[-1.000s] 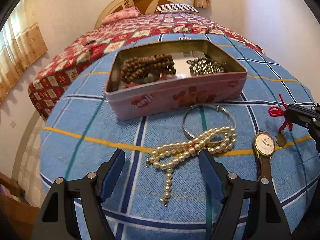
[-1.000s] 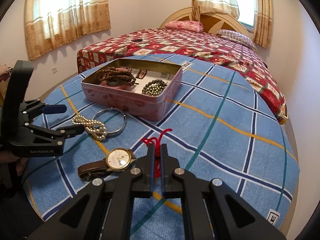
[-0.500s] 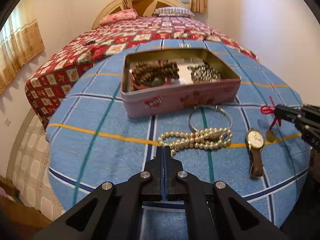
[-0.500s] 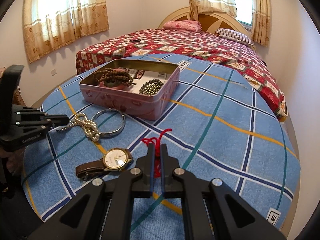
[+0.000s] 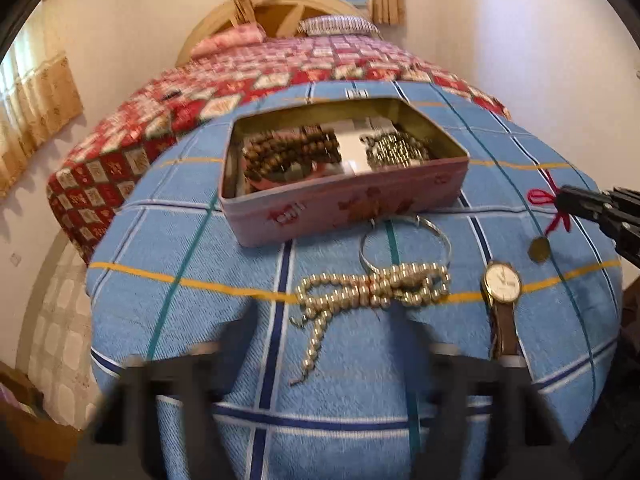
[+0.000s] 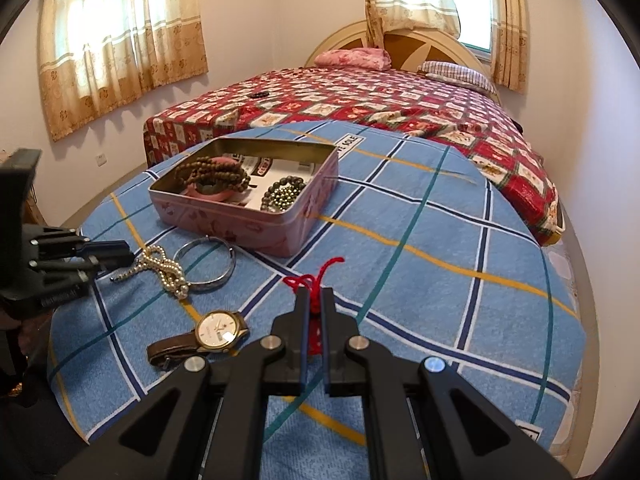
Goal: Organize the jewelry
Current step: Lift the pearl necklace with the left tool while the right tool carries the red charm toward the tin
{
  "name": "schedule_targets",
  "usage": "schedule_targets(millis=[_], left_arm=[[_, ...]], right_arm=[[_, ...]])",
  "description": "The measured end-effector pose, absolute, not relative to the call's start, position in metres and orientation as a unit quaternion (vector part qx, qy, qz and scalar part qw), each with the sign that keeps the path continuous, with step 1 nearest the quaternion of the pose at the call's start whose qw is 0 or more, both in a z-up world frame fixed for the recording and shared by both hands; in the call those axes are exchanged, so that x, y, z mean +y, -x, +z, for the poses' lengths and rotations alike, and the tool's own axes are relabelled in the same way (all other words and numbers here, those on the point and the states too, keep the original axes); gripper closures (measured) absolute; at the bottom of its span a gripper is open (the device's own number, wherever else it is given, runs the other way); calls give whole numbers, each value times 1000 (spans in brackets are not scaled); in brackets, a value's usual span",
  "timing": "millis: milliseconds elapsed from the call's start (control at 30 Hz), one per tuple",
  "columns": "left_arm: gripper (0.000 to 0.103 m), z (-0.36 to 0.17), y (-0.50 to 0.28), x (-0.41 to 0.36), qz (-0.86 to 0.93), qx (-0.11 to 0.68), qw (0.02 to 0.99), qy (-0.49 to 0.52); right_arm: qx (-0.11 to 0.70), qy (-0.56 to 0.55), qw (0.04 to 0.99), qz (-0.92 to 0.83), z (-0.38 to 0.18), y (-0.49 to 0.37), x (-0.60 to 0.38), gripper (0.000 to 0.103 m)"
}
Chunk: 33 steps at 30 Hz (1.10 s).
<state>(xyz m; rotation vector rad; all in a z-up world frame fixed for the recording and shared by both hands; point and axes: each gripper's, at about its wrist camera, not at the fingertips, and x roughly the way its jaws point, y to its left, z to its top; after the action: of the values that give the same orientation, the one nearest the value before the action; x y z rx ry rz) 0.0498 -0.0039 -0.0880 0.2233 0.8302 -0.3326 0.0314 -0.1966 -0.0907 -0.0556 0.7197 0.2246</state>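
Observation:
A pink tin box point(image 5: 348, 204) point(image 6: 224, 220) sits on the blue checked table and holds brown wooden beads point(image 5: 288, 152) and dark metallic beads point(image 5: 396, 148). In front of it lie a pearl necklace point(image 5: 368, 292) point(image 6: 168, 272), a silver bangle point(image 5: 404, 240) point(image 6: 212, 260) and a brown-strap watch point(image 5: 500, 288) point(image 6: 216, 328). My left gripper point(image 5: 324, 332) is open, blurred, just short of the pearls. My right gripper point(image 6: 314, 300) is shut on a red cord point(image 6: 312, 280) with a bronze pendant point(image 5: 538, 250), close above the cloth.
The round table point(image 6: 440, 240) has a blue checked cloth. A bed with a red patchwork quilt point(image 6: 380, 104) stands right behind it. Curtained windows and white walls ring the room. The table's edge drops off near on all sides.
My left gripper went from open to shut half a second ago, and now is open again near the pearls. The right gripper still holds the red cord, barely moved.

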Motion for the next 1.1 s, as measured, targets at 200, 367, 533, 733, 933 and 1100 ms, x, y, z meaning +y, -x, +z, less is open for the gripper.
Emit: schedule_targets(millis=[200, 367, 533, 733, 933, 1100], left_arm=[[30, -95, -58, -20, -186, 404, 886, -130], [30, -108, -65, -24, -202, 416, 878, -126], [83, -106, -69, -14, -201, 428, 876, -93], [96, -99, -65, -3, -200, 425, 879, -82], [97, -76, -54, 4, -203, 398, 891, -81], [97, -62, -51, 9, -200, 386, 897, -78]], right_arm=[[362, 17, 926, 109, -97, -35, -201, 97], [359, 18, 926, 114, -96, -33, -199, 97], [361, 16, 925, 116, -99, -33, -200, 97], [353, 15, 928, 117, -93, -31, -200, 97], [345, 15, 931, 117, -85, -30, -201, 97], [340, 16, 933, 117, -82, -30, -200, 97]])
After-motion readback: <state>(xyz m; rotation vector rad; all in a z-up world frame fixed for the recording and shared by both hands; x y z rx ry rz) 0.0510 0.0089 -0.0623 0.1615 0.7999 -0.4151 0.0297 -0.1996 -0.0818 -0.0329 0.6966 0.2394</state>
